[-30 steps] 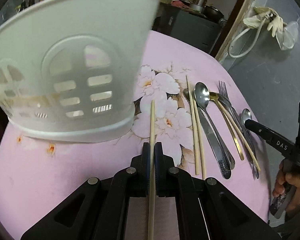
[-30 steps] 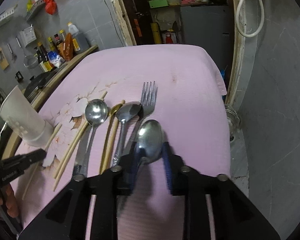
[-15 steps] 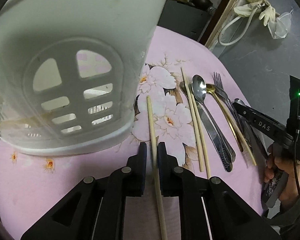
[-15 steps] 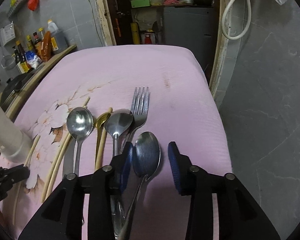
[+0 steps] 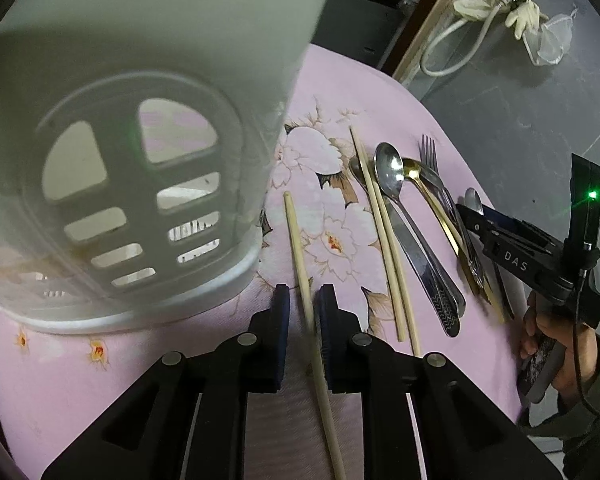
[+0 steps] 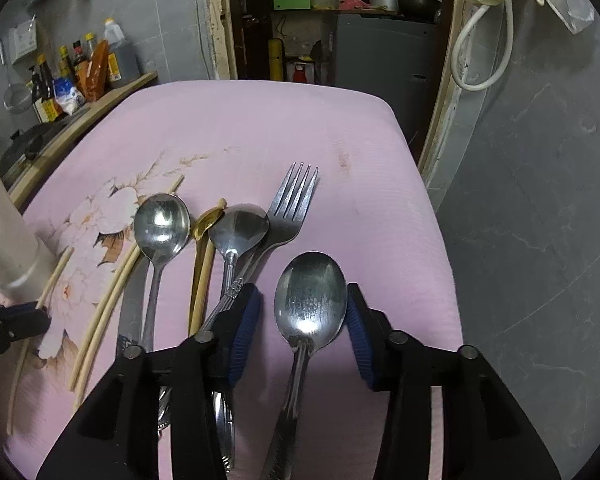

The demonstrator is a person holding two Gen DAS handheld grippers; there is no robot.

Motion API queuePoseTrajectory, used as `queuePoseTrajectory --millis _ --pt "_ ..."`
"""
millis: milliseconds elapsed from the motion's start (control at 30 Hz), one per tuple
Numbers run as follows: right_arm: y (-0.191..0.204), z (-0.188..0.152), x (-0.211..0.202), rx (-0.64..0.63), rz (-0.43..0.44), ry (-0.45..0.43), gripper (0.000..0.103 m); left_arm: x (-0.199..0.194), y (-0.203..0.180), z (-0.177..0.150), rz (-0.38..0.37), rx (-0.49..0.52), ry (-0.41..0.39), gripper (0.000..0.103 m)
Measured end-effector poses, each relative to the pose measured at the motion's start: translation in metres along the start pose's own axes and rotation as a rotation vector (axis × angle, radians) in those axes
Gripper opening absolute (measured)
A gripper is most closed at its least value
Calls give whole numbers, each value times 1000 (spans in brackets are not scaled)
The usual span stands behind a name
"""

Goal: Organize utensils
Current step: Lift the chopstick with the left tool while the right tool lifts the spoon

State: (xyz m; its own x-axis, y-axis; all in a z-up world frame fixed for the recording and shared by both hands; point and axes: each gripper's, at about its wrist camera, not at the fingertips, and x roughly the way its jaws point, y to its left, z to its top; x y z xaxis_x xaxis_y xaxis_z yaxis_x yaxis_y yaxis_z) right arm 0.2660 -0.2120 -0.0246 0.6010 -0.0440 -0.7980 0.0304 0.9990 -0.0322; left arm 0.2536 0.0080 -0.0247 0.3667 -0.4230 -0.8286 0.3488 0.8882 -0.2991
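Observation:
A white slotted utensil holder stands on the pink flowered tablecloth, close on the left of my left gripper. That gripper's jaws are opening, and a single wooden chopstick runs loose between them, nearer the right pad. My right gripper straddles the bowl of a steel spoon lying on the cloth. Its jaws are closing, with a gap still showing at the left pad. In the right wrist view the holder and the left gripper show at the left edge.
Between the two grippers lie a chopstick pair, a knife, a gold spoon, two more spoons and a fork. The table's edge drops off at the right. Bottles line a ledge far left.
The left jaws were shut on the chopstick and have now parted; it has slanted left. The holder looms larger. The right gripper shifted and its jaws now stand either side of the spoon's bowl.

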Motion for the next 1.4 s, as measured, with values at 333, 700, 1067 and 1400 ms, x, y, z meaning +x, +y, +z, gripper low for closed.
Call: queuePoseTrajectory --millis 333,700,1067,1400 --pt "-3 -7 -11 -14 47 -36 31 8 -11 6 2 69 50 18" --pt "3 -30 -51 -30 198 -182 31 7 -10 6 2 35 47 18" --pt "25 -45 -84 -139 217 -349 31 -16 -7 -24 -39 -121 -173 2" --pt "48 -51 -118 -145 285 -540 31 -70 -35 -55 10 -65 -572 2"
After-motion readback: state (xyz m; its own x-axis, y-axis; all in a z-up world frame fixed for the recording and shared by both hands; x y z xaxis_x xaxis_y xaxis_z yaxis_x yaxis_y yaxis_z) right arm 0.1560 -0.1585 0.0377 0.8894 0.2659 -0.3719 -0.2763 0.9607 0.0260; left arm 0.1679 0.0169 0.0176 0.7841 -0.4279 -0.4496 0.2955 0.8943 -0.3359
